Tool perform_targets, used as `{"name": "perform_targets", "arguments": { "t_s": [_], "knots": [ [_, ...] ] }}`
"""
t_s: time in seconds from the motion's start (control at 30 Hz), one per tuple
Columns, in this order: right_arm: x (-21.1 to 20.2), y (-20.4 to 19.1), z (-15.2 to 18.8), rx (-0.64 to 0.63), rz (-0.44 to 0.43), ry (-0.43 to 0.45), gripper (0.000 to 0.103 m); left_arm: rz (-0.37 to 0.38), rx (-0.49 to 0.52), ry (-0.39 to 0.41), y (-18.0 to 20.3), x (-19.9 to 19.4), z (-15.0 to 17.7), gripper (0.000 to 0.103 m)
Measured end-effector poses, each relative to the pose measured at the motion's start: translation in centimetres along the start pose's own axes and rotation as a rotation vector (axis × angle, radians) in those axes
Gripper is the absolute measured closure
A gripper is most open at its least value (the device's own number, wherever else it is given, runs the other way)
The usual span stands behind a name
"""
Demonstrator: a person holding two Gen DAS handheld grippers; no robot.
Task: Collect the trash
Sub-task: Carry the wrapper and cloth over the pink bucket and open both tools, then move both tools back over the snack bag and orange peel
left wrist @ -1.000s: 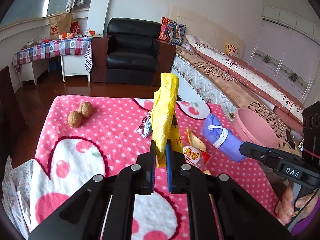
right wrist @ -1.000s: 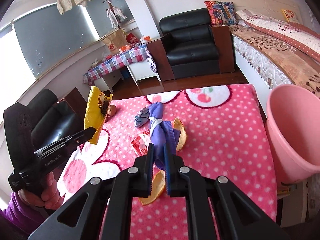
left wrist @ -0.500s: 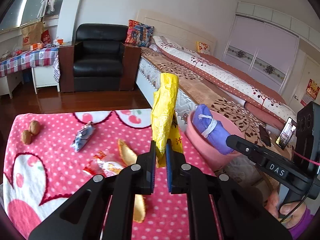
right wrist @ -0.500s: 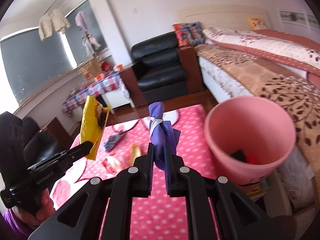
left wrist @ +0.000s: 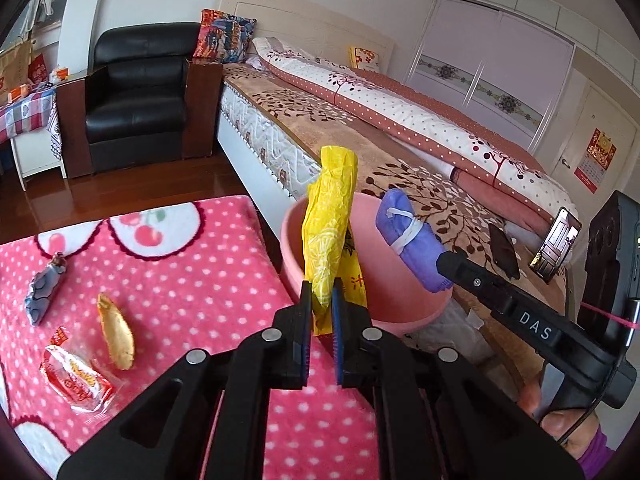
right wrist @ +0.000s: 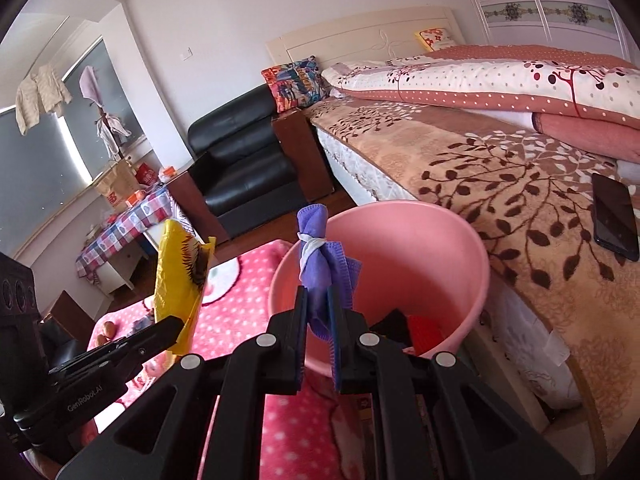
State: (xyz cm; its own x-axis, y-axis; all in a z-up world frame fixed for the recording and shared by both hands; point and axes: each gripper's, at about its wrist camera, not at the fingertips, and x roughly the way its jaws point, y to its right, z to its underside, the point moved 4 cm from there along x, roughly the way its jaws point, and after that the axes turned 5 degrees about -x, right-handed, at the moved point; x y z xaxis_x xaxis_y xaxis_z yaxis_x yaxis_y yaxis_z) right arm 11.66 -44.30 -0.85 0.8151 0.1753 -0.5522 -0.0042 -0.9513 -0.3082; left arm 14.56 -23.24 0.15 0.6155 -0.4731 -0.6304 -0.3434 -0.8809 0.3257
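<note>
My left gripper [left wrist: 321,298] is shut on a yellow snack wrapper [left wrist: 328,228] and holds it upright at the near rim of the pink bin [left wrist: 400,280]. My right gripper [right wrist: 318,304] is shut on a purple rolled cloth tied with a white band [right wrist: 320,264], held over the bin's near rim [right wrist: 476,248]. The cloth also shows in the left wrist view [left wrist: 408,240], and the wrapper in the right wrist view [right wrist: 180,276]. Dark and red trash lies in the bin [right wrist: 420,330].
On the pink dotted table cover [left wrist: 192,256] lie a blue-grey wrapper [left wrist: 44,292], a yellow peel [left wrist: 114,332] and a red-and-white packet [left wrist: 76,380]. The bed [right wrist: 520,184] with a phone [right wrist: 614,216] stands right of the bin. A black armchair [left wrist: 136,96] is behind.
Both grippers have swung right from over the table to the pink bin, carrying the yellow wrapper and the purple cloth. The bin now fills the middle of both views.
</note>
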Motion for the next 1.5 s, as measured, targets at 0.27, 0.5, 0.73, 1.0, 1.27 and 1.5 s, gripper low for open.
{"name": "perform_targets", "arguments": {
  "t_s": [0.27, 0.5, 0.73, 1.0, 1.27, 1.5],
  "knots": [
    [2.3, 1.7, 0.2, 0.020, 0.023, -0.033, 0.094, -0.001, 0.012, -0.064, 1.0, 3.6, 0.4, 0.095],
    [3.3, 2.1, 0.2, 0.019, 0.044, -0.046, 0.093, -0.005, 0.016, -0.071, 1.4, 4.8, 0.1, 0.095],
    [3.5, 2.2, 0.1, 0.018, 0.054, -0.030, 0.070, -0.024, 0.042, -0.039, 1.5, 4.6, -0.6, 0.061],
    [1.9, 0.7, 0.4, 0.017, 0.015, -0.027, 0.061, -0.027, 0.037, 0.033, 0.9, 1.2, -1.5, 0.061],
    [0.1, -5.2, 2.2, -0.080, -0.075, -0.046, 0.059, -0.088, 0.006, 0.157, -2.8, -6.7, -2.3, 0.061],
    [-0.2, -10.9, 4.8, -0.161, -0.187, -0.108, 0.059, -0.208, -0.048, 0.230, -8.5, -13.4, -1.1, 0.061]
  ]
}}
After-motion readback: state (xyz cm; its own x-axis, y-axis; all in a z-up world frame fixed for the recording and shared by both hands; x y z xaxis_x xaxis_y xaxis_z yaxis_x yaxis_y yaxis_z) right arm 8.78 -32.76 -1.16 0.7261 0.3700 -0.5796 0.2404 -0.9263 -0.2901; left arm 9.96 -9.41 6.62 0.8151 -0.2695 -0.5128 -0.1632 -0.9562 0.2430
